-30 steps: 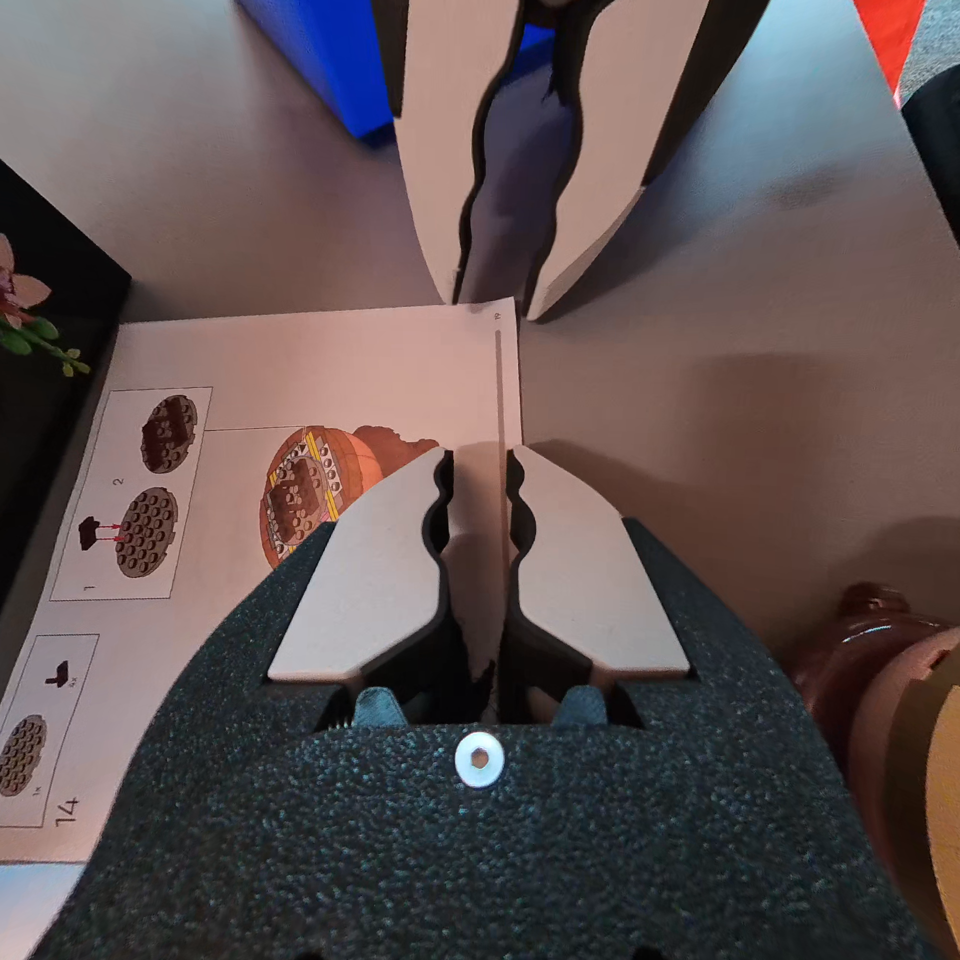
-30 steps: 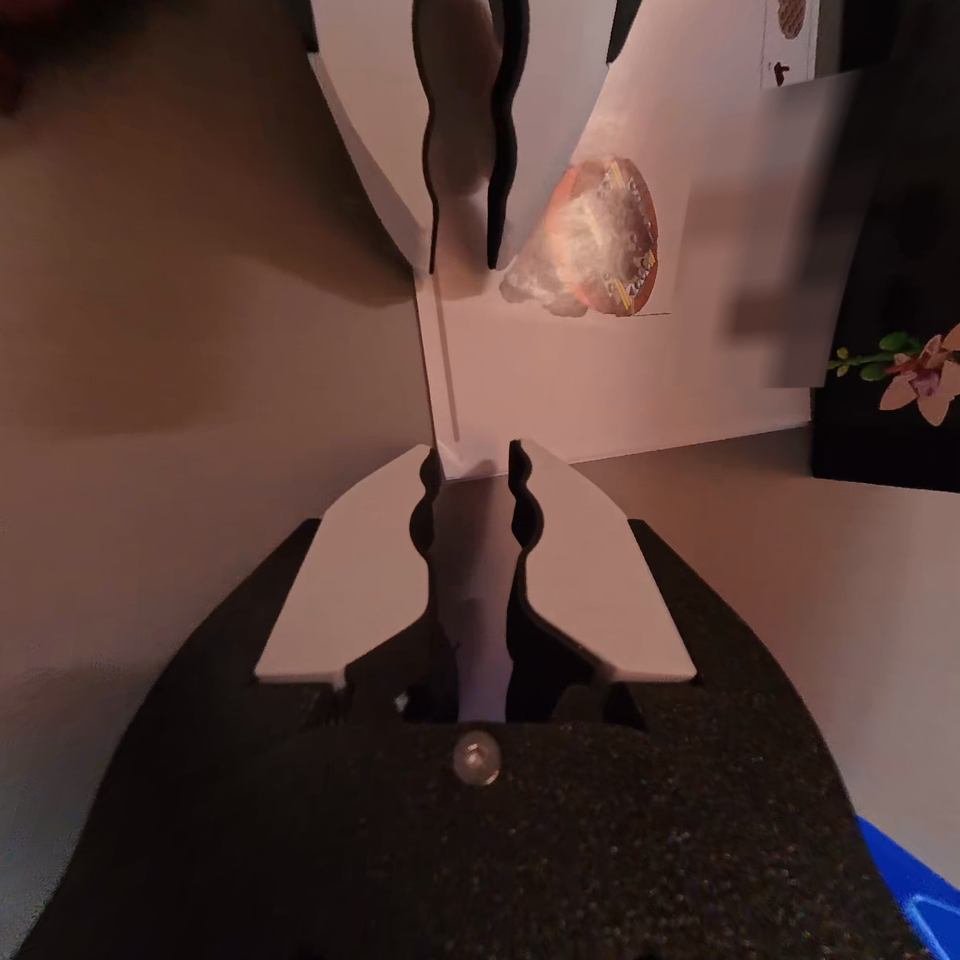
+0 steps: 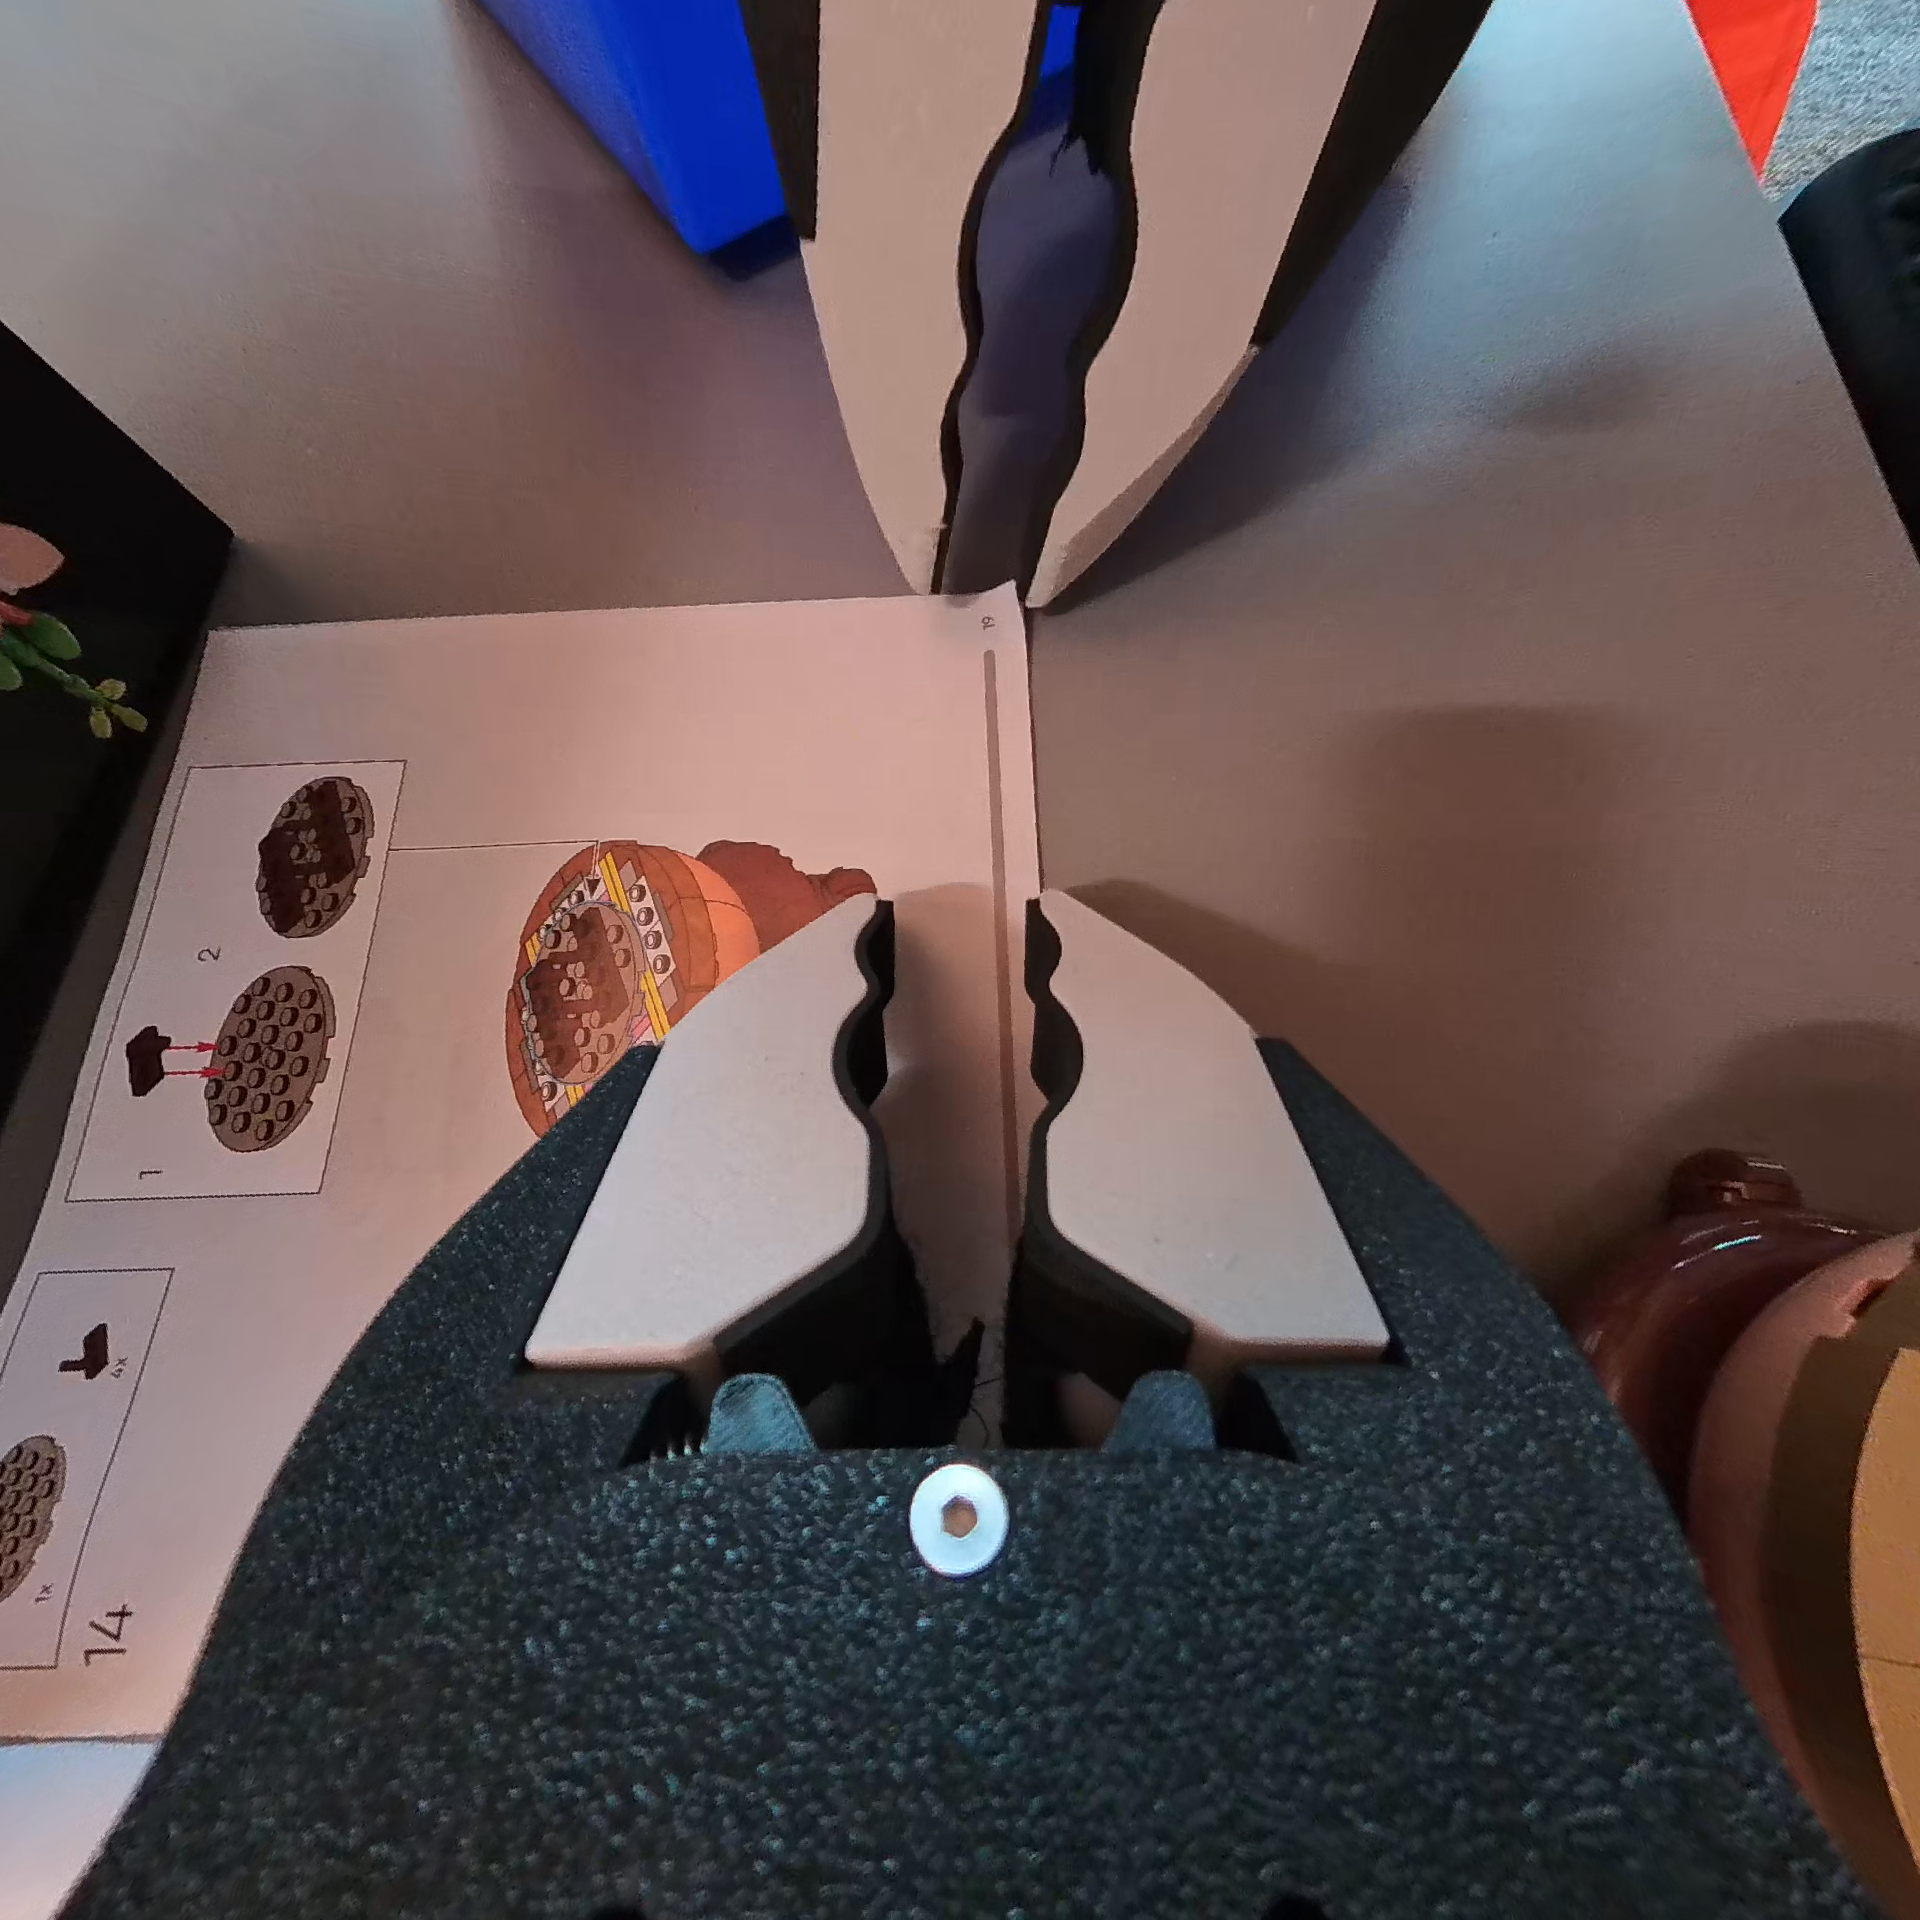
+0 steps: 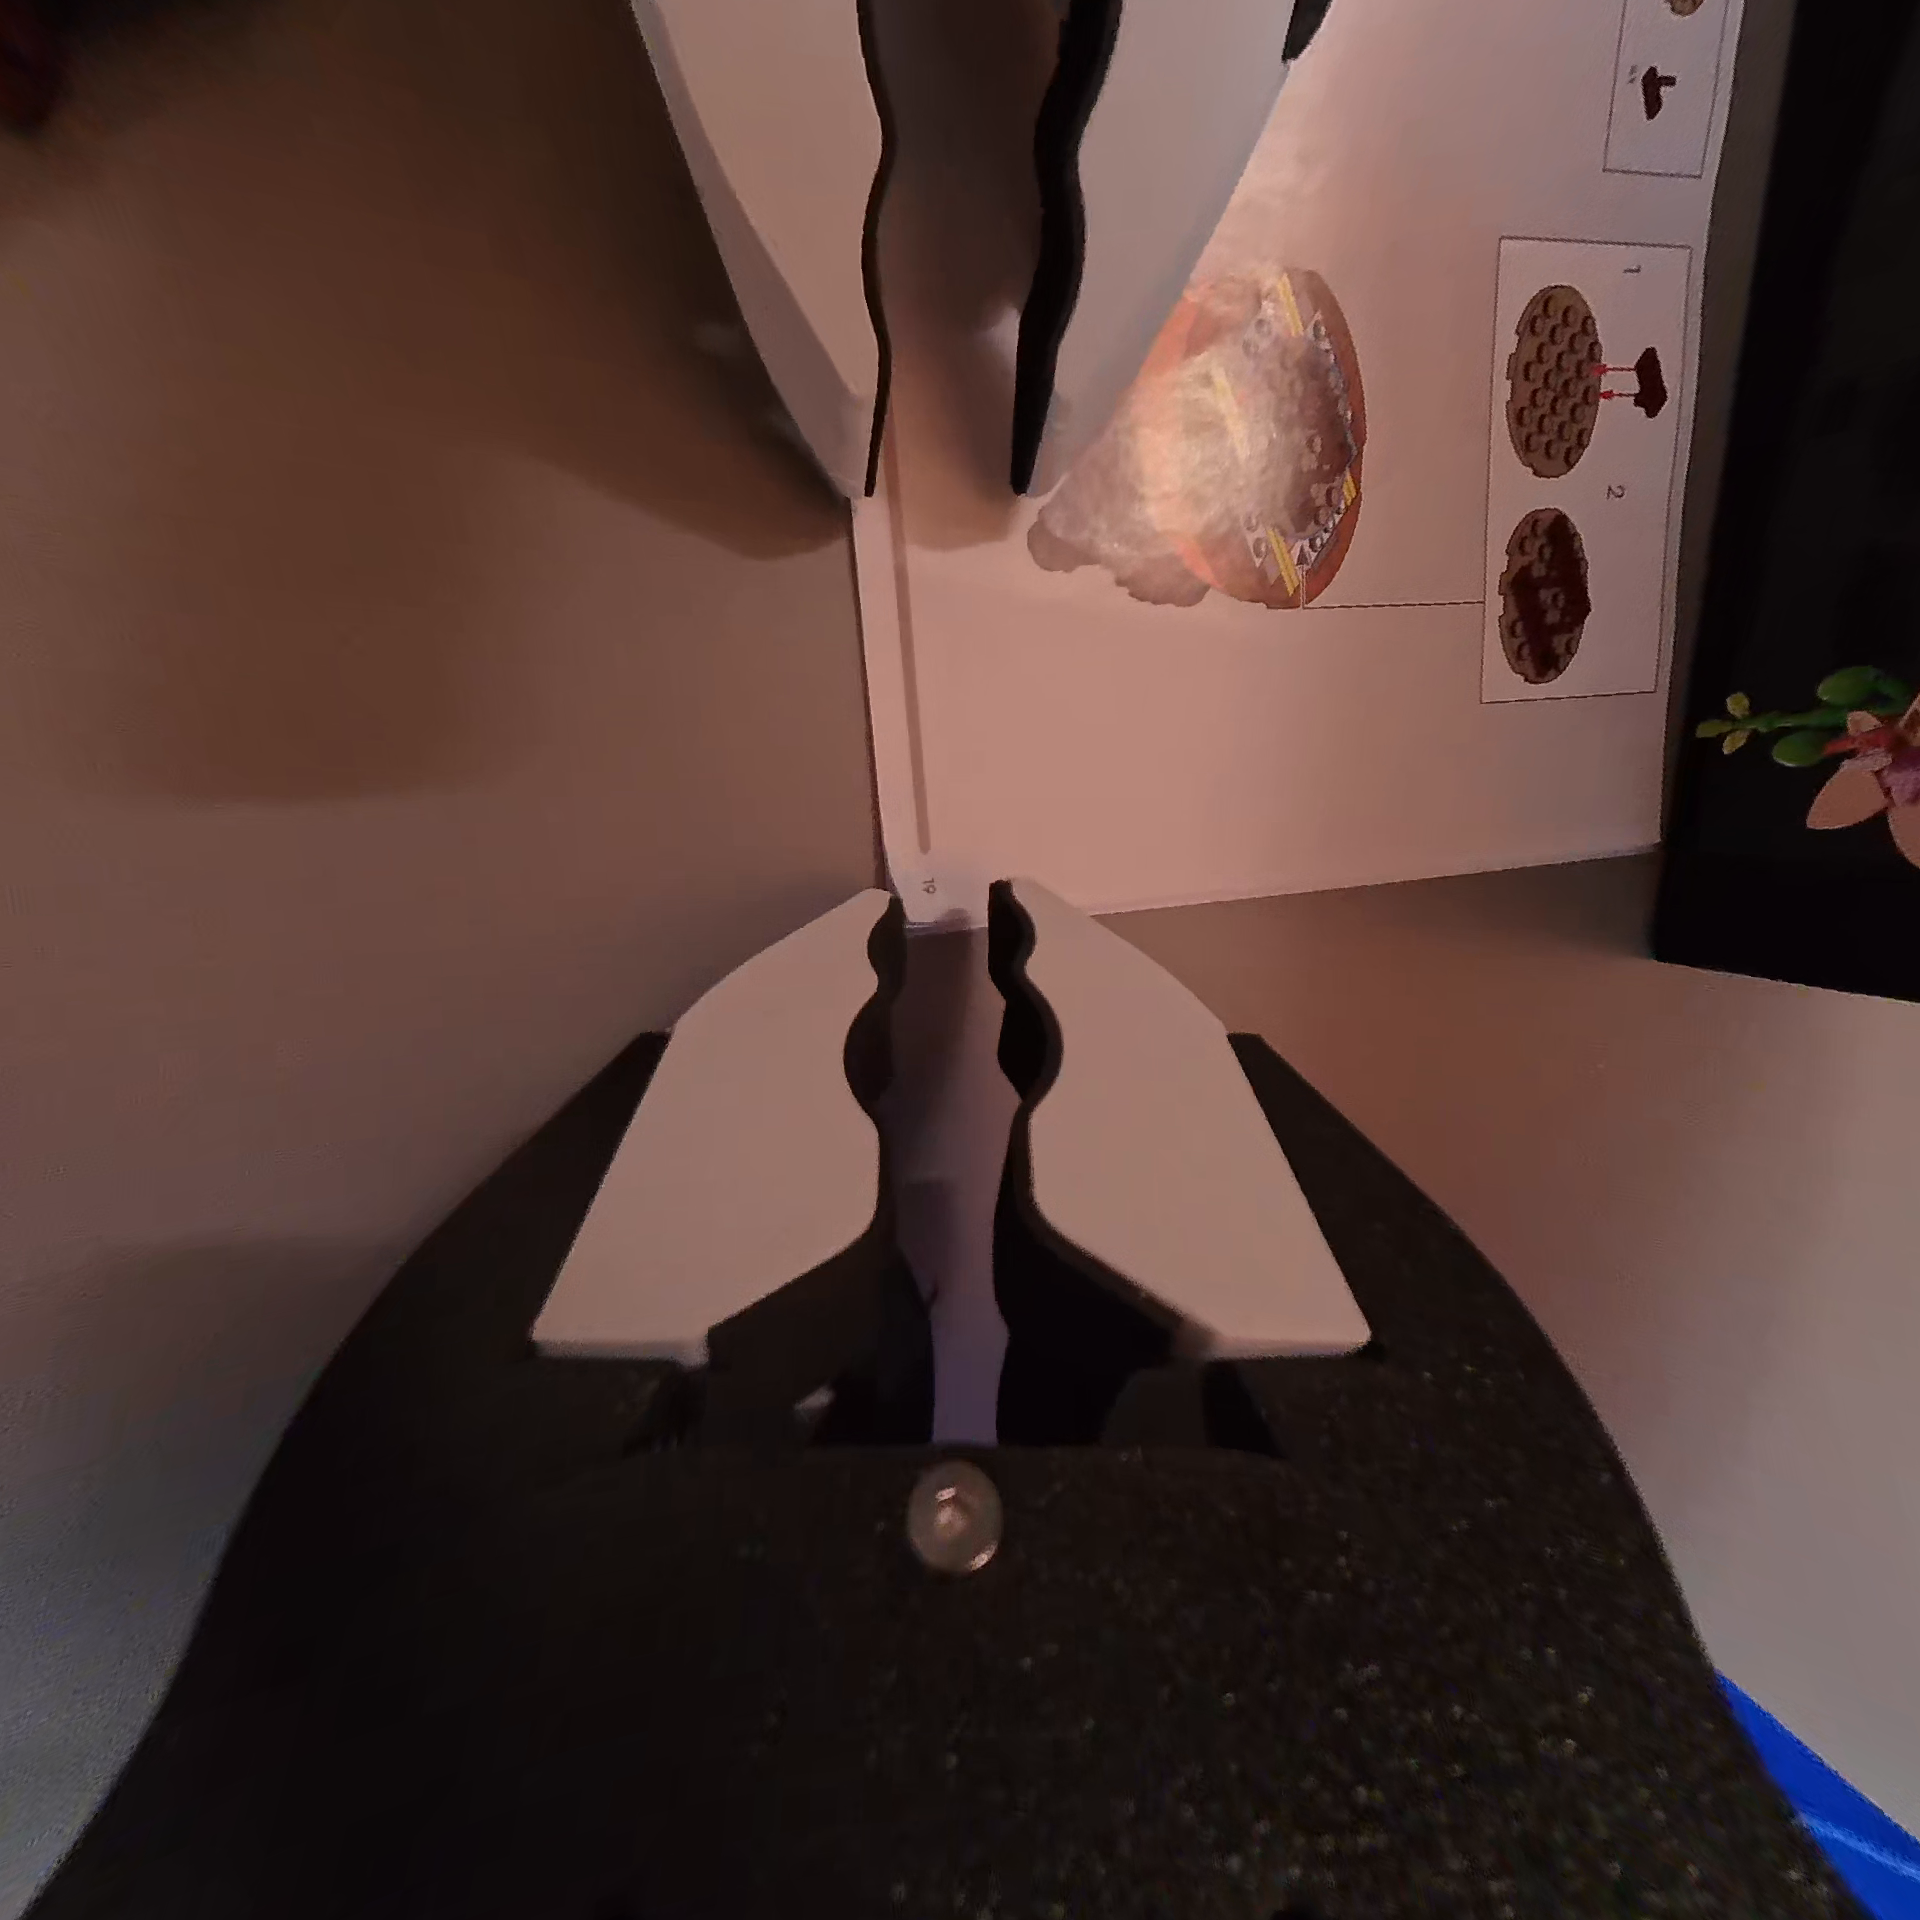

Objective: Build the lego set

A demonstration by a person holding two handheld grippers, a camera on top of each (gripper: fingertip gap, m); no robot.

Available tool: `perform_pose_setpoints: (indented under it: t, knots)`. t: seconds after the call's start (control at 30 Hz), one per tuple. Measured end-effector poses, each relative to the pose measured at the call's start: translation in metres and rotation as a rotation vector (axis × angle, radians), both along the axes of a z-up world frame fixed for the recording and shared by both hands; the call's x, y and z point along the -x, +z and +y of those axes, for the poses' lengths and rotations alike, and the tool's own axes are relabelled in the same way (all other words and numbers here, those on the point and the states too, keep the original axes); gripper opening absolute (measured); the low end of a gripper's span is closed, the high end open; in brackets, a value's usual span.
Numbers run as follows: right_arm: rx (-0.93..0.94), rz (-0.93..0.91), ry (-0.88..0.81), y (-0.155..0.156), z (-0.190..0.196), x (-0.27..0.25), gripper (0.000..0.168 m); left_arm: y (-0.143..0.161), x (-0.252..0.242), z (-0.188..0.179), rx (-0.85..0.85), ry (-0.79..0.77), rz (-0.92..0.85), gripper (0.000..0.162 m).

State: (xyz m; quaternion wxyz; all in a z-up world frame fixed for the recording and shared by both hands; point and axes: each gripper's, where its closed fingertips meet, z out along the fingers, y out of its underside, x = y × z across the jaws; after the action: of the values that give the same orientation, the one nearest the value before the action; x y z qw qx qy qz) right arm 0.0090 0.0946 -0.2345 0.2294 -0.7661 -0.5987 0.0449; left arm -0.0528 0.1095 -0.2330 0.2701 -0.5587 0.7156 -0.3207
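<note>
Left wrist view: evenly lit and sharp, with soft shadows on the table point(image 3: 1455, 727) beside the left gripper point(image 3: 958, 914). Right wrist view: dimmer, warm-tinted, slightly soft; glare washes out the drawing on the instruction page point(image 4: 1195, 727). Wide-angle distortion bends straight edges near the borders of both views.

I count one open instruction booklet point(image 3: 644, 748) on the counter point(image 3: 1455, 727), and one black box point(image 3: 62, 644) with a flower picture beside it. One blue box point(image 3: 665, 125) sits farther off. One brown, rounded lego build point(image 3: 1704, 1382) is at my right. One orange-red thing point(image 3: 1756, 73) shows at the far corner.
</note>
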Motion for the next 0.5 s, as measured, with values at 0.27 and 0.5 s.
perform_pose_setpoints:
  t: [0.27,0.5]
  knots:
    - [0.01,-0.001,0.032,-0.002,-0.002,0.002,0.005,0.0,0.0,0.0,0.002,-0.002,0.003,0.024]
    - [-0.008,0.063,-0.012,0.009,0.006,0.005,0.0,0.005,-0.001,0.006,0.003,0.037,-0.036,0.026]
